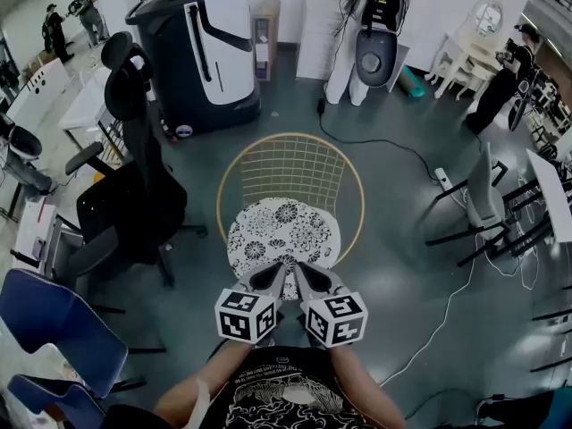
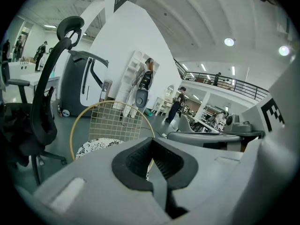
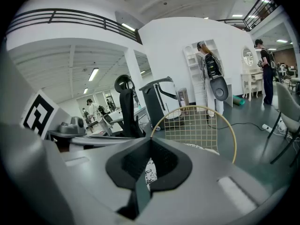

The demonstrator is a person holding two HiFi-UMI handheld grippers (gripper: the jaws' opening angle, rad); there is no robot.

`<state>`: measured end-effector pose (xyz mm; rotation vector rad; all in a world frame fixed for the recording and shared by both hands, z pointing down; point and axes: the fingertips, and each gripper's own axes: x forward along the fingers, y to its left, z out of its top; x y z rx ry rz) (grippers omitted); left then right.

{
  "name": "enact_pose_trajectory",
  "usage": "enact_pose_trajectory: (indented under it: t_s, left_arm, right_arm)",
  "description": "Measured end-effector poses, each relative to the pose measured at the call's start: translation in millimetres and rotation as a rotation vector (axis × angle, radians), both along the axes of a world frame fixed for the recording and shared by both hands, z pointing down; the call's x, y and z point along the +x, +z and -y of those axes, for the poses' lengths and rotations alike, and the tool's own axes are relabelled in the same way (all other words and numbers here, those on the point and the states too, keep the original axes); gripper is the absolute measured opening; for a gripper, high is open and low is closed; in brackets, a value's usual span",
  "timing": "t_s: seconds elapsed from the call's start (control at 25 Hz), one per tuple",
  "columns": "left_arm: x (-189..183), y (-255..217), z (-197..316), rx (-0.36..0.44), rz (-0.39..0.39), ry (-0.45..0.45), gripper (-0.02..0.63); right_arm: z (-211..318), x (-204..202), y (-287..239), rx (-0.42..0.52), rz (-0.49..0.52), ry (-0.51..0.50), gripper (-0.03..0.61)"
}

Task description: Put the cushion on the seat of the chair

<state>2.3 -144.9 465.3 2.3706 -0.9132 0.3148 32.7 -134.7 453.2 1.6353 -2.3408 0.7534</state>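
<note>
Head view: cushion (image 1: pixel 281 232), perhaps lettered shirt (image 1: pixel 277 399)

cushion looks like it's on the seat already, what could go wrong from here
1. The left gripper and right gripper are both shut right at the front edge of the cushion. Pulling them back carelessly might drag it off the wire chair.
2. A white cable lies on the floor to the chair's right; stepping away could snag it.

We see bright, even light from ceiling lamps (image 2: pixel 228 41); the grey floor (image 1: pixel 402 195) carries a soft sheen. Fisheye bends all edges, and the near left tongs (image 2: pixel 152 142) look soft.
</note>
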Motion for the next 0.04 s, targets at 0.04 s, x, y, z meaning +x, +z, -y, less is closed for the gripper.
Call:
enact_pose_trajectory:
  t_s: [0.04]
  left_arm:
    - [-0.7,0.7,0.6,-0.002,0.0,-0.001,-0.005]
  right_arm:
    - [0.7,-0.4,0.5,0.0,0.0,-0.001,-0.002]
